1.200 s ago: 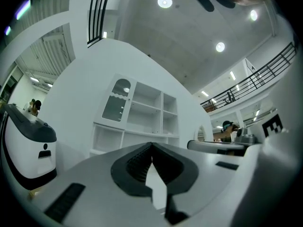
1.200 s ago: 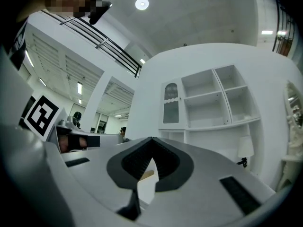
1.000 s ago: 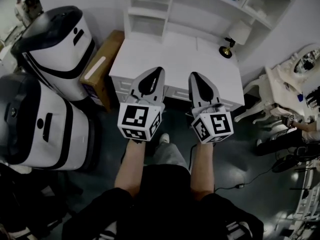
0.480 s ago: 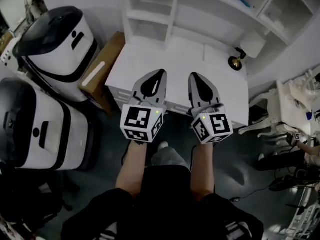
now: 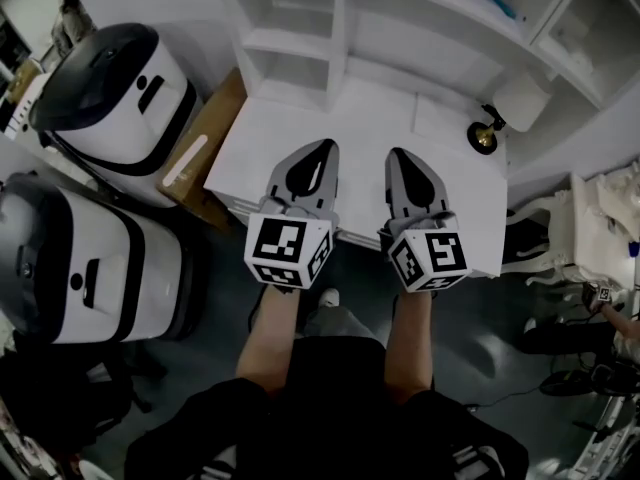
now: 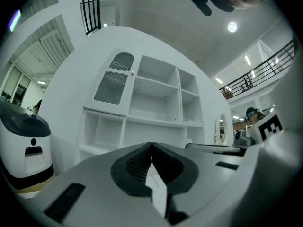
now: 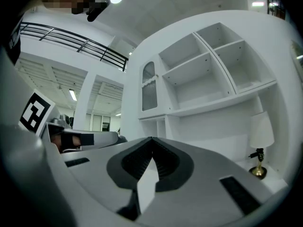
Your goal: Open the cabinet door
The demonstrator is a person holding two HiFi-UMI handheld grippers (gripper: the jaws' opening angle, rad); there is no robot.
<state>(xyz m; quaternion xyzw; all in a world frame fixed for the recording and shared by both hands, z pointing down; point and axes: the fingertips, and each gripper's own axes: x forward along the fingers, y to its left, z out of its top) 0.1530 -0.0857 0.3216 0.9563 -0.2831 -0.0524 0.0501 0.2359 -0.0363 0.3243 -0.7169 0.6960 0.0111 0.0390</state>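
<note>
A white desk (image 5: 290,128) carries a hutch of open shelves (image 5: 290,38). The cabinet door with an arched, ribbed glass panel (image 6: 113,77) is closed at the hutch's upper left; it also shows in the right gripper view (image 7: 148,85). My left gripper (image 5: 325,148) and right gripper (image 5: 399,155) point level, side by side over the desk's front part. They are well short of the hutch. Both are shut with nothing between the jaws, as the left gripper (image 6: 151,144) and right gripper (image 7: 152,139) show in their own views.
A small lamp (image 5: 490,133) with a brass base stands on the desk's right end. Two white-and-black machines (image 5: 120,88) (image 5: 80,268) and a cardboard box (image 5: 200,148) crowd the left side. A white chair (image 5: 590,228) sits to the right.
Both grippers and the person have moved forward toward the desk; the desk and hutch now sit closer under the grippers. The jaws stayed shut.
</note>
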